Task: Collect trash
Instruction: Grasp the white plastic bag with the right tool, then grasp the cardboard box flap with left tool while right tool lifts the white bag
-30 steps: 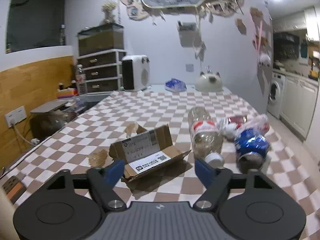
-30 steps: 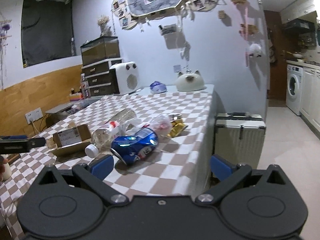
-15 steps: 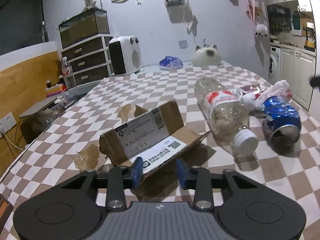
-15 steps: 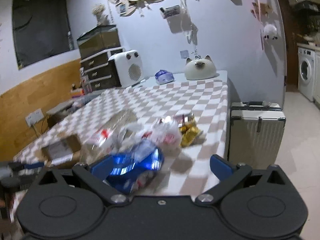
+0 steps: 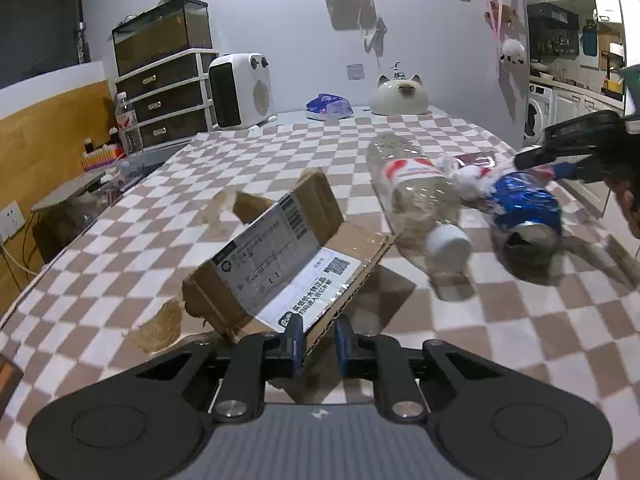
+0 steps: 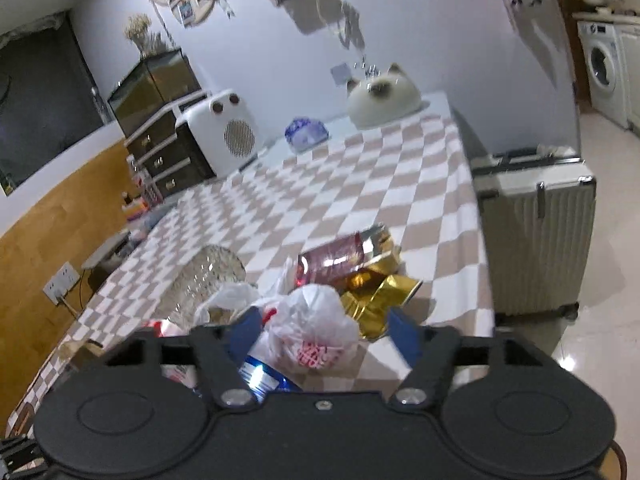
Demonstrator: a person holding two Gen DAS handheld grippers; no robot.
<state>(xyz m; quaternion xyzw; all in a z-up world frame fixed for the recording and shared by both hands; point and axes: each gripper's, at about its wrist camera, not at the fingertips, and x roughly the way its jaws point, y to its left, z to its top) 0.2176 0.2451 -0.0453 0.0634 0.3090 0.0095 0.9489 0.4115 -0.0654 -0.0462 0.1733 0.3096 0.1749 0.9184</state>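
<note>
Left wrist view: left gripper [image 5: 317, 342] clamped on the near flap edge of the flattened cardboard box [image 5: 280, 268]; its blue pads [image 5: 295, 340] stand close together with the cardboard edge between them. The box lies on the checked tablecloth [image 5: 500, 320], label side up, one flap raised. Landmark = box. Just right of the box: clear plastic bottle [image 5: 416, 196] on its side, white cap toward the camera. Right of the bottle, w/ a white crumpled bag [image 5: 464, 178] between them: crushed blue can [image 5: 524, 212]. A brown scrap [image 5: 158, 326] lies left of the box, by its near corner. Far beyond the box, at the wall end of the table: white fan heater [image 5: 240, 90], cat-face dome [image 5: 400, 94].

Right wrist view: right gripper [image 6: 324, 334] about half open, jaws having just been closing; the white plastic bag [image 6: 312, 332] sits between the pads and the blue can [image 6: 260, 378] shows just beneath the left finger. Whether the pads press on either: cannot tell. Beyond the bag: red foil wrapper [image 6: 344, 256] and gold foil wrapper [image 6: 376, 296], touching each other. A grey suitcase [image 6: 536, 232] stands on the floor beside the table.
</note>
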